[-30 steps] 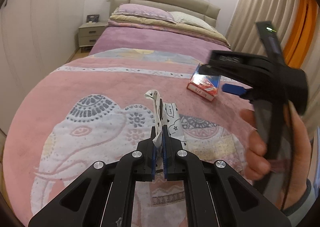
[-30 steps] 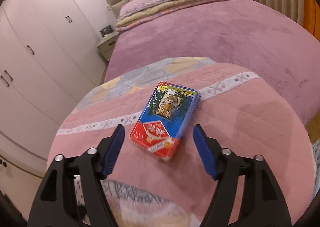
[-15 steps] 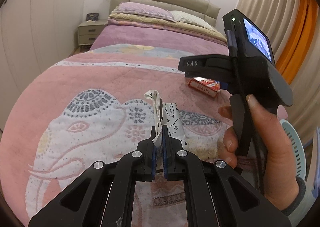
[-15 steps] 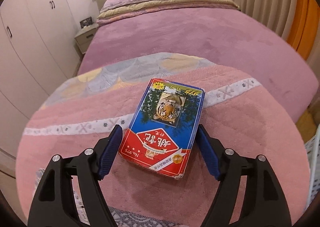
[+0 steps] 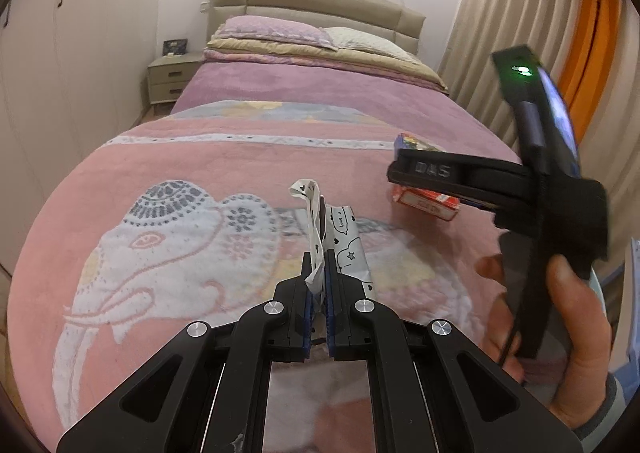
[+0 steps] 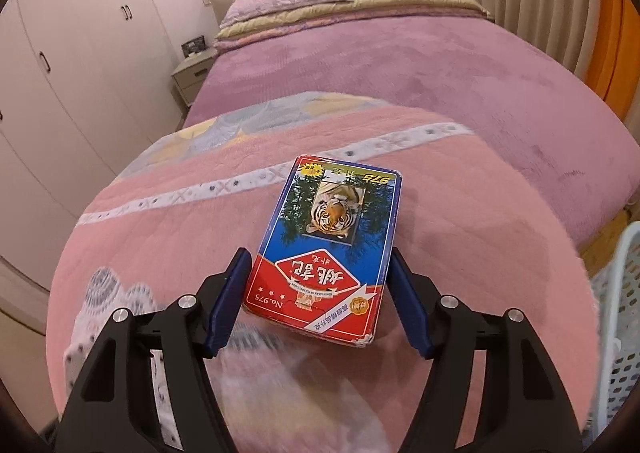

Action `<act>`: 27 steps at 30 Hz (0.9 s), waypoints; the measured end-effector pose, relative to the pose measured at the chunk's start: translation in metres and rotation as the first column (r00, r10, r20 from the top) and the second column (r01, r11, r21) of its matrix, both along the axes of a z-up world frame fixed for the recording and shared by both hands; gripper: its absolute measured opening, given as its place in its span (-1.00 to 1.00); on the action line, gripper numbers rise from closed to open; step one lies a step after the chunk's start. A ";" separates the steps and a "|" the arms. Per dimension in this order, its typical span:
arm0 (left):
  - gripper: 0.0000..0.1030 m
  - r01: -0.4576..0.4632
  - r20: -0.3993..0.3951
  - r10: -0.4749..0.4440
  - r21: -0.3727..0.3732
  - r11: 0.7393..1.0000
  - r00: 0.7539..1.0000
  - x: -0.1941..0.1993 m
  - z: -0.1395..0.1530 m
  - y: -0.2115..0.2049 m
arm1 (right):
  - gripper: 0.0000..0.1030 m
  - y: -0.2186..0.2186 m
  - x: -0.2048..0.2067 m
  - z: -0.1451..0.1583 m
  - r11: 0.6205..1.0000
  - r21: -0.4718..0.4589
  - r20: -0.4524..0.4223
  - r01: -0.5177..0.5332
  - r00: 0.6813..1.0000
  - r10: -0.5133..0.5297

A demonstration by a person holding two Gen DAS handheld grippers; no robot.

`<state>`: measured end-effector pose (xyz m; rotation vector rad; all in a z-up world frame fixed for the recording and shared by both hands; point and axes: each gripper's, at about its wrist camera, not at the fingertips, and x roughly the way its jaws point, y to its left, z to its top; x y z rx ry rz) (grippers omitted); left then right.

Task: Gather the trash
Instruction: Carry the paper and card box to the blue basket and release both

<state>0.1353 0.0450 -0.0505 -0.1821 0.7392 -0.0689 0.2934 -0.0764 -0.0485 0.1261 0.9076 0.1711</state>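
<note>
My left gripper (image 5: 319, 265) is shut on a crumpled white wrapper (image 5: 344, 237) printed with black doodles, held just above the pink elephant blanket (image 5: 160, 233). A red and blue card box (image 6: 328, 237) with a tiger picture lies flat on the blanket. My right gripper (image 6: 318, 253) straddles its near end. The jaws are closing, with a blue pad close to each long side and a thin gap still showing. In the left wrist view a person's hand (image 5: 576, 353) holds that gripper over the box (image 5: 424, 203).
A white perforated basket (image 6: 624, 293) stands off the bed's right edge. The purple bedspread (image 6: 400, 65) and pillows run back to the headboard. A nightstand (image 5: 168, 81) and wardrobe doors (image 6: 80, 53) are on the left, curtains on the right.
My right gripper has moved forward around the card box, and its jaws have narrowed towards the box's sides. The left gripper still holds the wrapper in the same grip.
</note>
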 end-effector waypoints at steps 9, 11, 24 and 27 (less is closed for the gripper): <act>-0.93 0.087 0.043 -0.087 0.012 0.996 0.995 -0.013 0.024 -0.051 | 0.25 -0.067 -0.060 0.042 0.999 0.026 0.116 0.034 0.993 -0.037; -0.93 0.113 0.054 -0.114 0.016 0.993 0.992 -0.014 0.029 -0.066 | 0.25 -0.087 -0.076 0.052 0.998 0.013 0.155 0.061 0.986 -0.062; -0.93 0.353 0.040 -0.352 -0.028 0.935 0.935 0.017 0.040 -0.198 | 0.25 -0.242 -0.134 0.077 0.954 0.093 0.194 0.286 0.934 -0.299; -0.93 0.395 0.029 -0.394 -0.039 0.918 0.919 0.017 0.035 -0.226 | 0.25 -0.273 -0.142 0.075 0.936 0.113 0.180 0.334 0.919 -0.350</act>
